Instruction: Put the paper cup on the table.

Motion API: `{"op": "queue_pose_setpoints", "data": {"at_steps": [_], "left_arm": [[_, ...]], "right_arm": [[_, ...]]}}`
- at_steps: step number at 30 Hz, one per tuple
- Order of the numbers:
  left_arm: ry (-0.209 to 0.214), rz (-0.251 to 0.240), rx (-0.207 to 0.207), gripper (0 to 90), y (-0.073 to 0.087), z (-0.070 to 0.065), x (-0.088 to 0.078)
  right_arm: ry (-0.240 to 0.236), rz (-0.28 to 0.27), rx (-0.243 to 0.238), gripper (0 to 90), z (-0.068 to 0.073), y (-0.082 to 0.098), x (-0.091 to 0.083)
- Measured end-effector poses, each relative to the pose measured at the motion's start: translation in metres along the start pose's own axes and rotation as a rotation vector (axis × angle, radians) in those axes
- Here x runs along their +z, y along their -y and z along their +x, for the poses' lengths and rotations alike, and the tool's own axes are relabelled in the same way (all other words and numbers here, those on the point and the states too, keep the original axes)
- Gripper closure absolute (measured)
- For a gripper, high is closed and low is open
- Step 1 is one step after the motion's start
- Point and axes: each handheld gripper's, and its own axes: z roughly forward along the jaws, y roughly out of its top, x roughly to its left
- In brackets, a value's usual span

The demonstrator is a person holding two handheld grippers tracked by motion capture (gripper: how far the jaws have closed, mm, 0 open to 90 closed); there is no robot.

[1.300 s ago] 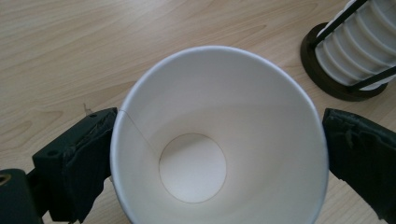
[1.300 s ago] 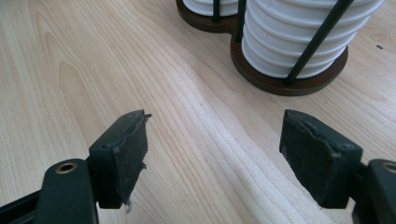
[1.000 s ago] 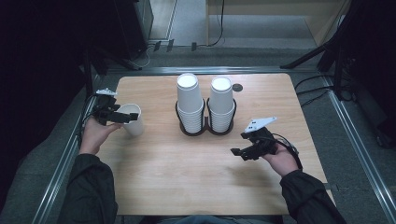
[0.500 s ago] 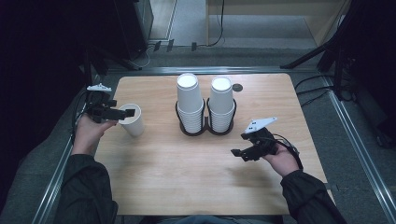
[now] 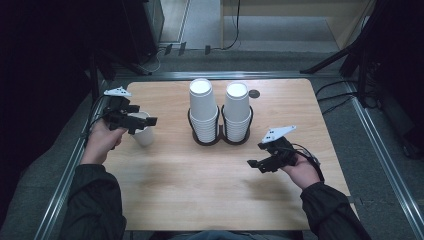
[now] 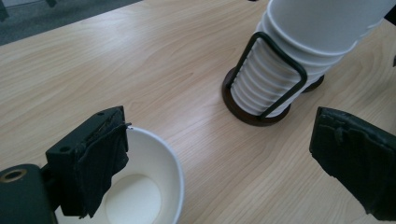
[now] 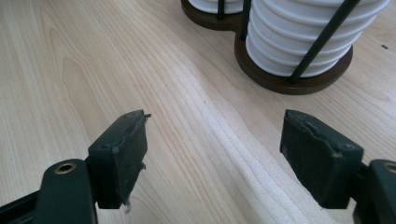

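High view: paper cup seemingly upright.

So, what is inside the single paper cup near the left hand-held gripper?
The single cup looks empty: its white bottom shows. One jaw of the open left hand-held gripper reaches inside the rim and covers part of the inner wall.
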Motion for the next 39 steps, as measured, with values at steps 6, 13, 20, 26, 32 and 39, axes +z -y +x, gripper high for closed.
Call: {"op": "queue_pose_setpoints", "data": {"at_steps": [6, 13, 20, 26, 32, 39], "left_arm": [[0.013, 0.012, 0.003, 4.6, -0.004, -0.017, 0.009], [0.033, 0.032, 0.064, 4.5, -0.001, -0.04, 0.019], [0.069, 0.039, 0.098, 4.6, 0.002, -0.062, 0.031], [0.068, 0.023, 0.146, 4.5, 0.009, -0.08, 0.043], [0.071, 0.02, 0.159, 4.5, 0.014, -0.096, 0.052], [0.091, 0.054, 0.185, 4.5, 0.022, -0.113, 0.068]], "right_arm": [[-0.005, -0.005, -0.001, 23.2, -0.001, -0.001, 0.001], [-0.011, -0.012, -0.008, 23.2, -0.001, -0.005, 0.002], [-0.017, -0.02, -0.01, 23.2, -0.001, -0.009, 0.003], [-0.025, -0.023, -0.019, 23.2, -0.002, -0.012, 0.006], [-0.036, -0.024, -0.025, 23.2, -0.003, -0.015, 0.007], [-0.041, -0.024, -0.027, 23.2, -0.004, -0.016, 0.007]]}}
